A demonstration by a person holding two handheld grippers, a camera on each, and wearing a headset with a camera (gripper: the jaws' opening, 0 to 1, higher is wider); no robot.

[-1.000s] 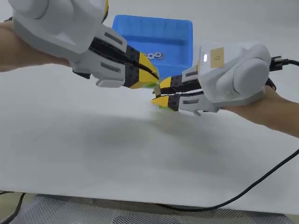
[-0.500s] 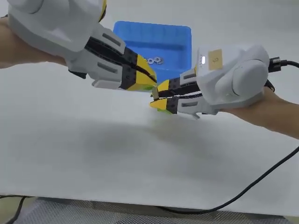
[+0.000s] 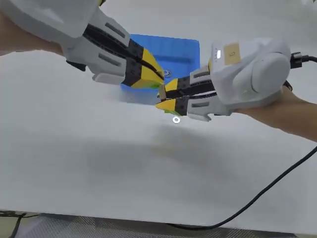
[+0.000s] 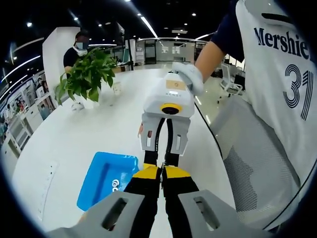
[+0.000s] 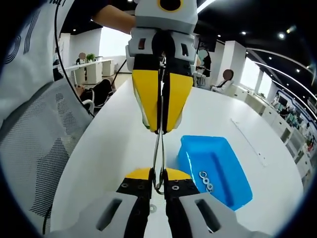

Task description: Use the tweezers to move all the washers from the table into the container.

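- White table [image 3: 99,163] lies bare and wide from its near edge, with a black cable [image 3: 267,191] crossing it at the right.
- One washer [image 3: 176,119] lies flat on the table just below the tips of the right tool [image 3: 163,97], apart from the container.
- Right tool and left tool [image 3: 158,78] meet tip to tip above the table. Each is clamped on the tweezers [image 5: 158,144], which run straight between them, the right tool gripping the looped end.
- Blue container [image 3: 183,47] sits just behind the tips, and a few washers [image 5: 205,181] lie together on its floor.
- Farther off, the table runs clear to a plant [image 4: 84,74], in an open office lit by ceiling lights.
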